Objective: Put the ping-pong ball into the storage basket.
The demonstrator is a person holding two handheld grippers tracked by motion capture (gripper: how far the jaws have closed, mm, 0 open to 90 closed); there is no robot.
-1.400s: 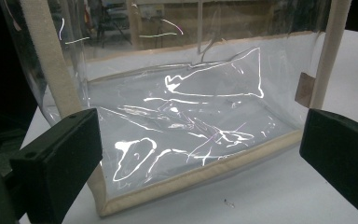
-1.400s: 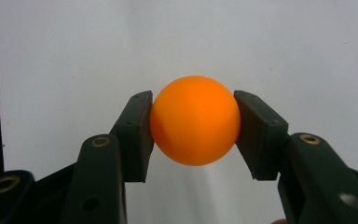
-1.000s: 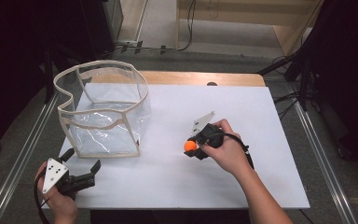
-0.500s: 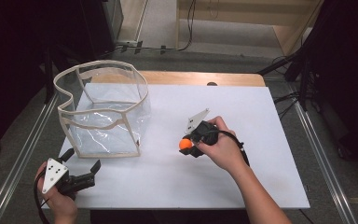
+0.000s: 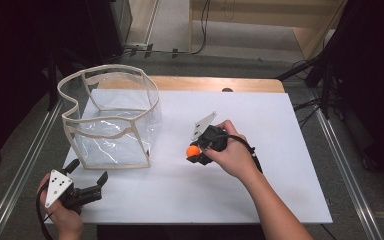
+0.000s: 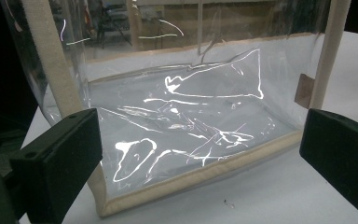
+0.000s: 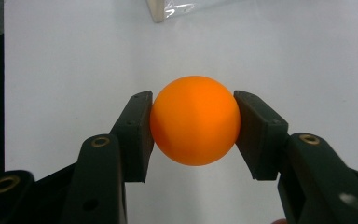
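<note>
Right tongs [image 7: 193, 122] clamped across orange ball [image 7: 194, 120] above white table [image 5: 260, 200]; left tongs [image 5: 86, 176] open beside clear bag [image 5: 111, 120]. Likely light, smooth, slippery; best pinched at widest middle.

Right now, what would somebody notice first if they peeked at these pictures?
The bright orange ball jumps out first, pinched between the right gripper's black jaws above the middle of the white table. Next comes the big see-through bag with cream edges, standing open at the table's left, with the left gripper open just in front of it.
</note>
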